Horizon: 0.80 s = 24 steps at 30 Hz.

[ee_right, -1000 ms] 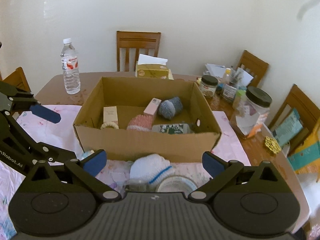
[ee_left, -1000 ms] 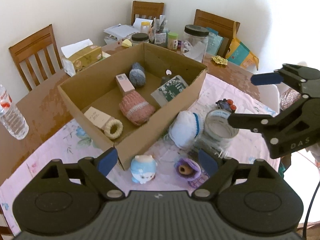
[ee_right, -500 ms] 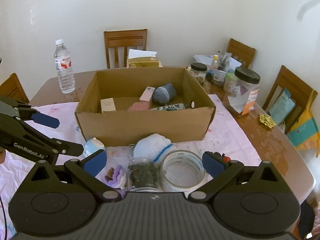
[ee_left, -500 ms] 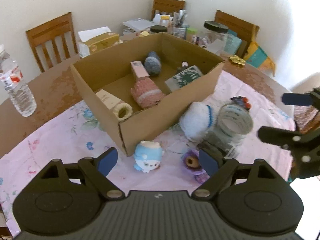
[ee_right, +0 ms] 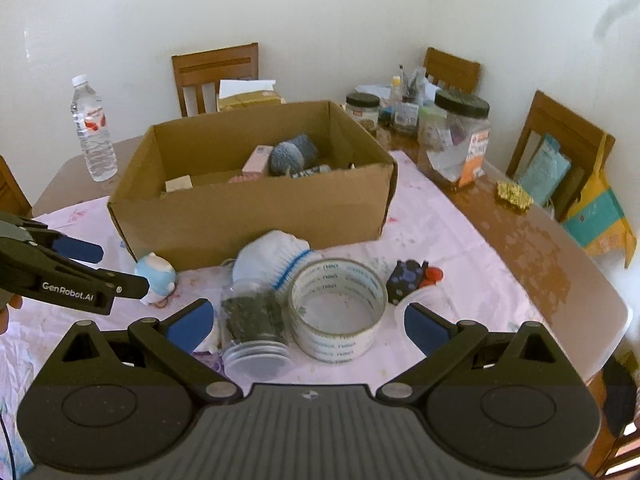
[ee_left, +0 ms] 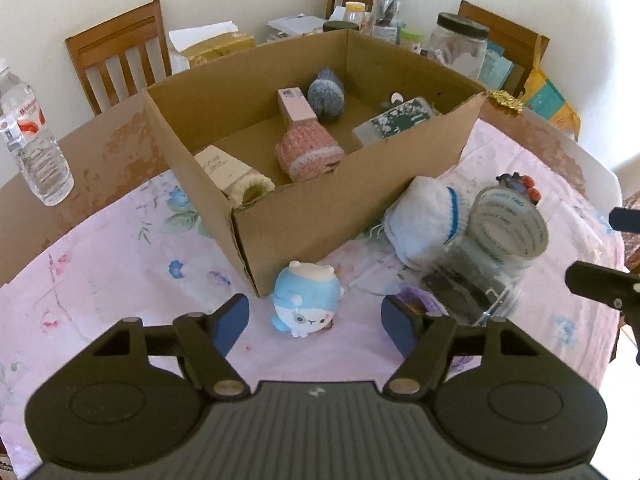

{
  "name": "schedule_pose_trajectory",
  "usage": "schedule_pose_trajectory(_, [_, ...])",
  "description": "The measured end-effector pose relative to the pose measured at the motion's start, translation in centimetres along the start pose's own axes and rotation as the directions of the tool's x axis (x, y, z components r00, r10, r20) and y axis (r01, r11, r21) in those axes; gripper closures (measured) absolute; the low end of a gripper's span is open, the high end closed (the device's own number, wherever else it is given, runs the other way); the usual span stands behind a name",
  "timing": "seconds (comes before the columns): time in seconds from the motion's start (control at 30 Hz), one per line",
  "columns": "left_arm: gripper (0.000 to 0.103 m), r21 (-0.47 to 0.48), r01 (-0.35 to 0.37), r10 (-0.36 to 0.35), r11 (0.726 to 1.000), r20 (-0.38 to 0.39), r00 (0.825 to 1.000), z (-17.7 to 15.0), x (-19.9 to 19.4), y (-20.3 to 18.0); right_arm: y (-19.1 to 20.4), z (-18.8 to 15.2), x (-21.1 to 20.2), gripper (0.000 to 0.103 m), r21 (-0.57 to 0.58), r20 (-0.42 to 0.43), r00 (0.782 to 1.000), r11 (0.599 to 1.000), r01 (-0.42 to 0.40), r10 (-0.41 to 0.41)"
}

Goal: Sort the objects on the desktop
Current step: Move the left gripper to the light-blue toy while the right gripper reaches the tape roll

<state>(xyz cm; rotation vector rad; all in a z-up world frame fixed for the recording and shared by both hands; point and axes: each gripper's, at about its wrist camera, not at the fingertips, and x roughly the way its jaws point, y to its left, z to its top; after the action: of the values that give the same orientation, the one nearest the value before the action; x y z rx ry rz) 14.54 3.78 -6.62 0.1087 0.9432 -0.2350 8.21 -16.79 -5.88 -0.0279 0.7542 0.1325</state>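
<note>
An open cardboard box [ee_left: 312,220] on the pink floral cloth holds knit hats and small cartons. In front of it stands a blue-and-white plush toy [ee_left: 306,300]. My left gripper [ee_left: 314,322] is low over the cloth with the toy between its closing jaws, and a gap shows on each side. To the right lie a white knit hat [ee_left: 428,220], a tape roll [ee_right: 338,312] and a clear jar [ee_right: 256,320] on its side. My right gripper [ee_right: 308,326] stands open, wide around the jar and the tape roll, touching neither.
A water bottle [ee_right: 94,132] stands at the back left. A large lidded jar [ee_right: 456,140] and smaller pots crowd the back right corner. A dark toy with red parts [ee_right: 412,274] lies right of the tape. Wooden chairs ring the table, whose edge is close on the right.
Both grippers have come down toward the cloth. The left jaws have narrowed around the plush toy. The jar and tape roll now sit between the right fingers.
</note>
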Motion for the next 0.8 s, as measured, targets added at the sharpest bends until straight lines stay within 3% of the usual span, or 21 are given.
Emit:
schedule_pose_trajectory(0.23, [0.045, -0.013, -0.009, 0.009, 1.0, -0.019, 1.0, -0.1, 1.9, -0.4, -0.7, -1.0, 1.5, 0.0, 0.025, -0.035, 0.999, 1.0, -0.002, 0.003])
schedule_pose_trajectory(0.8, [0.05, -0.053, -0.03, 0.029, 0.998, -0.025, 0.999, -0.2, 4.0, -0.1, -2.4, -2.2, 3.3, 0.0, 0.062, -0.086, 0.996, 0.998, 0.009, -0.003])
